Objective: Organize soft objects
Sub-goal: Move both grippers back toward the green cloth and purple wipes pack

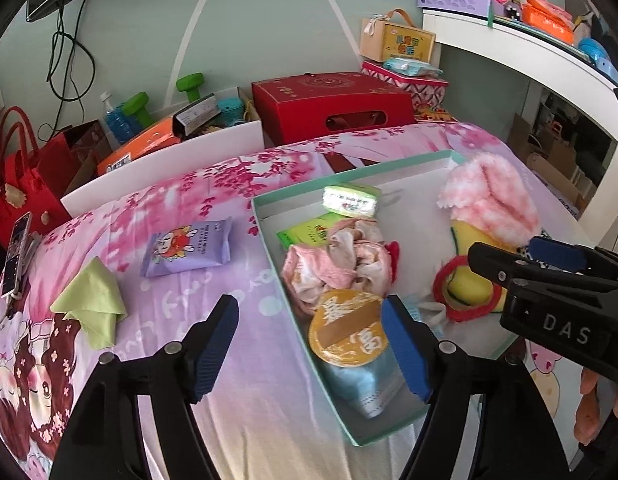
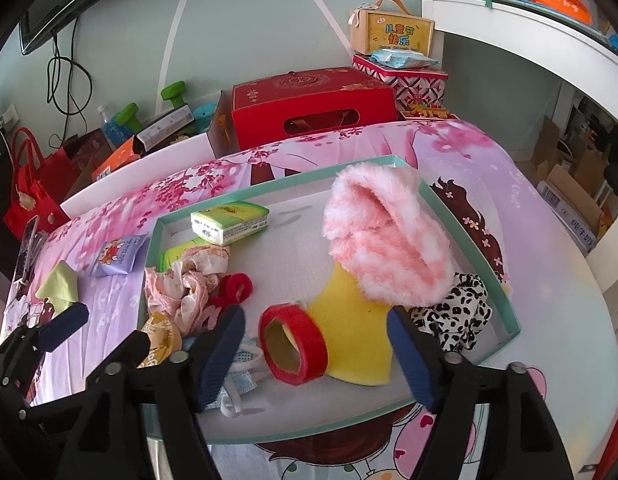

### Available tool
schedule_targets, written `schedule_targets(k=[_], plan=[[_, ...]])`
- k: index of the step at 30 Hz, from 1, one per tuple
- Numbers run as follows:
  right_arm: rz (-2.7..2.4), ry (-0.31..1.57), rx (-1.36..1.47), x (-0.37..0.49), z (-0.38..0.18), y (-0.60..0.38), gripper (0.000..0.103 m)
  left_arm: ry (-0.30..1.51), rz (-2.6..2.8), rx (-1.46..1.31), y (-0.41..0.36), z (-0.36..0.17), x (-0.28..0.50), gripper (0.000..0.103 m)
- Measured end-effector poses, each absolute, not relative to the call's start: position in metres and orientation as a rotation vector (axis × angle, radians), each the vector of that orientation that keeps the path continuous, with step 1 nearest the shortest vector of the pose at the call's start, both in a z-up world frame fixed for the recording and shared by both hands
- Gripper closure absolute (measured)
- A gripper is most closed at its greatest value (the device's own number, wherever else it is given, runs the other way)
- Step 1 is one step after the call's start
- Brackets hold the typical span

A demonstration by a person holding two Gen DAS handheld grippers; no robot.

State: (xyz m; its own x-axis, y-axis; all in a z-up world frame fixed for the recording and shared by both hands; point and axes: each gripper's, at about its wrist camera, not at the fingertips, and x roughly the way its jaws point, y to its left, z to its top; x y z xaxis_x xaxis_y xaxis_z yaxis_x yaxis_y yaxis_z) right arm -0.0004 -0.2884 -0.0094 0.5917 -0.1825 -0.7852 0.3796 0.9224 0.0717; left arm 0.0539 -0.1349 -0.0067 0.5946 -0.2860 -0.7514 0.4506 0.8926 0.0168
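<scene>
A shallow teal-rimmed box [image 1: 349, 177] [image 2: 269, 189] lies on the bed. It holds a fluffy pink slipper [image 2: 385, 248], a yellow sponge [image 2: 349, 304], a red tape roll [image 2: 293, 346], a crumpled pink cloth [image 1: 337, 264], a round gold packet [image 1: 349, 330], a blue face mask [image 1: 361, 384] and a leopard-print cloth [image 2: 461, 312]. My left gripper [image 1: 313, 344] is open over the box's left rim, with the gold packet beside its right pad. My right gripper [image 2: 317, 346] is open, and the tape roll and sponge lie loose between its fingers.
A purple wipes pack [image 1: 189, 248] and a folded green cloth [image 1: 93, 304] lie on the sheet left of the box. A phone [image 1: 17, 256] rests at the bed's left edge. A red gift box [image 1: 333, 108] and cartons stand beyond the bed; a white shelf [image 1: 529, 52] is to the right.
</scene>
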Motion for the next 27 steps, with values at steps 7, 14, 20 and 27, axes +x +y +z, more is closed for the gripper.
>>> schedule_targets(k=[7,14,20,27], plan=[[-0.337,0.874,0.235,0.000,-0.010,-0.289,0.003,0.808,-0.382,0.223,-0.128,-0.006,0.056,0.013],[-0.346,0.868,0.231,0.000,-0.010,-0.289,0.000,0.794,-0.305,0.189,-0.111,-0.004,0.064,0.005],[-0.350,0.864,0.236,0.001,-0.010,-0.290,0.000,0.792,-0.181,0.119,-0.077,-0.003,0.075,0.005],[-0.313,0.836,0.224,0.005,-0.003,-0.278,0.000,0.797,-0.076,0.055,-0.036,0.000,0.082,0.005]])
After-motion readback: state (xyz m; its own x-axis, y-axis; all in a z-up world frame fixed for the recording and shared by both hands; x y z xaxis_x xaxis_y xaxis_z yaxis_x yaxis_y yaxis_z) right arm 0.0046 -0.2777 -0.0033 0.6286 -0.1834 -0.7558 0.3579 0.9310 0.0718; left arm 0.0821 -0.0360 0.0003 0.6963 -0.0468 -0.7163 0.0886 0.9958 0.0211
